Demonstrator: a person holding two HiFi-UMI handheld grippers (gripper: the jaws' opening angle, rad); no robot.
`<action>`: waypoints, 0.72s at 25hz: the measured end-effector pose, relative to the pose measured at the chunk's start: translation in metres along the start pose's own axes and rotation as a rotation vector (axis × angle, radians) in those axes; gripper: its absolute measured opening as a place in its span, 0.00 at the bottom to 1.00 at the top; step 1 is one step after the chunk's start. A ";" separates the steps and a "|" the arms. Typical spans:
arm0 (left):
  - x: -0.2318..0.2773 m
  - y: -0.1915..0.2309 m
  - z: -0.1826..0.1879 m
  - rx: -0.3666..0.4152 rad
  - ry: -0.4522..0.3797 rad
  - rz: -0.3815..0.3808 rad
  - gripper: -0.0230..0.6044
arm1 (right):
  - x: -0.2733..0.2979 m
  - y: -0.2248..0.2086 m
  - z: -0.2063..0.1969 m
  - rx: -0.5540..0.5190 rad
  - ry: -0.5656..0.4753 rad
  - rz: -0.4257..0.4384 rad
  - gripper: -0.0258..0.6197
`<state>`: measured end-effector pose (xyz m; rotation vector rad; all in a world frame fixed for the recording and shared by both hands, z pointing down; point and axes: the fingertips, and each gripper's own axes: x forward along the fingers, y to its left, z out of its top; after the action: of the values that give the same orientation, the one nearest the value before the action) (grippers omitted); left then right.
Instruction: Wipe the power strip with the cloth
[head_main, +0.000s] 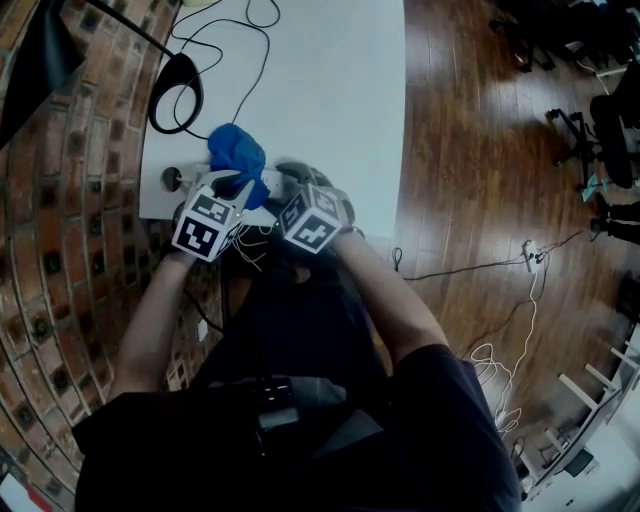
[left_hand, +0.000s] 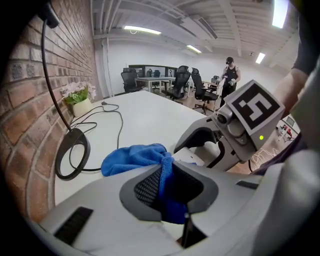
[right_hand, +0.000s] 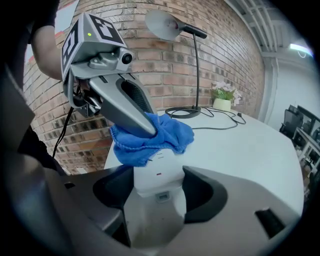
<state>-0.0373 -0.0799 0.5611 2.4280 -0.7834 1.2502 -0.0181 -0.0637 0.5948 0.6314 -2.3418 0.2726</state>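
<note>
Now we wipe: the left hand-held gripper (left_hand: 167, 190) pinches the cloth (left_hand: 131, 159), seemingly on the power strip (right_hand: 156, 172) that the right hand-held gripper (right_hand: 159, 194) clamps; next, sweep along it.

Just ahead of the right gripper (right_hand: 157, 192), the cloth (right_hand: 152, 135) buries the far end of the power strip (right_hand: 155, 175), so how far it runs on can't be told.

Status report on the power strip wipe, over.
Left gripper shut on blue cloth. Right gripper shut on white power strip. Cloth bunched over strip's far end. Lamp base and cable off to the side, nothing blocking.
</note>
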 end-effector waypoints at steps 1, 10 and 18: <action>0.001 -0.004 0.003 0.002 -0.002 -0.007 0.14 | 0.000 0.000 0.000 0.002 -0.001 0.003 0.51; 0.011 -0.034 0.026 0.022 0.006 -0.069 0.14 | 0.001 0.001 0.000 0.006 -0.004 0.003 0.51; 0.015 -0.042 0.033 -0.009 -0.023 -0.126 0.14 | 0.001 0.000 -0.001 0.004 -0.002 -0.001 0.51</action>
<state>0.0159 -0.0665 0.5537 2.4471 -0.6298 1.1710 -0.0179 -0.0637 0.5960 0.6345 -2.3438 0.2759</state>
